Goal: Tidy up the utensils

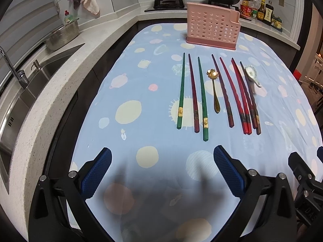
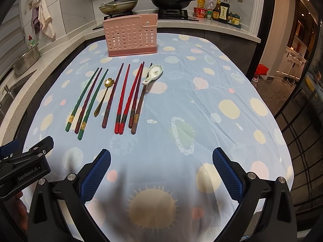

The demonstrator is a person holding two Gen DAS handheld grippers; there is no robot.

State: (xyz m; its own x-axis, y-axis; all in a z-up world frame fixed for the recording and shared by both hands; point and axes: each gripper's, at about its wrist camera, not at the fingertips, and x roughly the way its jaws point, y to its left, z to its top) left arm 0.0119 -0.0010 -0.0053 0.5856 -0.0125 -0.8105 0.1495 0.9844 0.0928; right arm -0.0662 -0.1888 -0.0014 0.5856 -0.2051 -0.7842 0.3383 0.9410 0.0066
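Several chopsticks lie in a row on the blue patterned cloth: green chopsticks (image 1: pixel 202 98) (image 2: pixel 91 104), dark red ones, and bright red chopsticks (image 1: pixel 241 96) (image 2: pixel 129 98). A gold flower spoon (image 1: pixel 214 89) (image 2: pixel 103 96) lies among them. A white ceramic spoon (image 1: pixel 252 75) (image 2: pixel 153 73) rests at the row's right end. A pink perforated utensil holder (image 1: pixel 212 27) (image 2: pixel 131 37) stands upright behind them. My left gripper (image 1: pixel 162 155) hovers open near the cloth's front, short of the chopsticks. My right gripper (image 2: pixel 161 156) is open too, to the right of the row, holding nothing.
A sink (image 1: pixel 24 92) and metal colander (image 1: pixel 62 35) sit on the left counter. Two lidded pans (image 2: pixel 119 5) (image 2: pixel 171 1) stand on the stove behind, with sauce bottles (image 2: pixel 220 10) beside them. The table's right edge (image 2: pixel 282 133) drops toward a dark floor.
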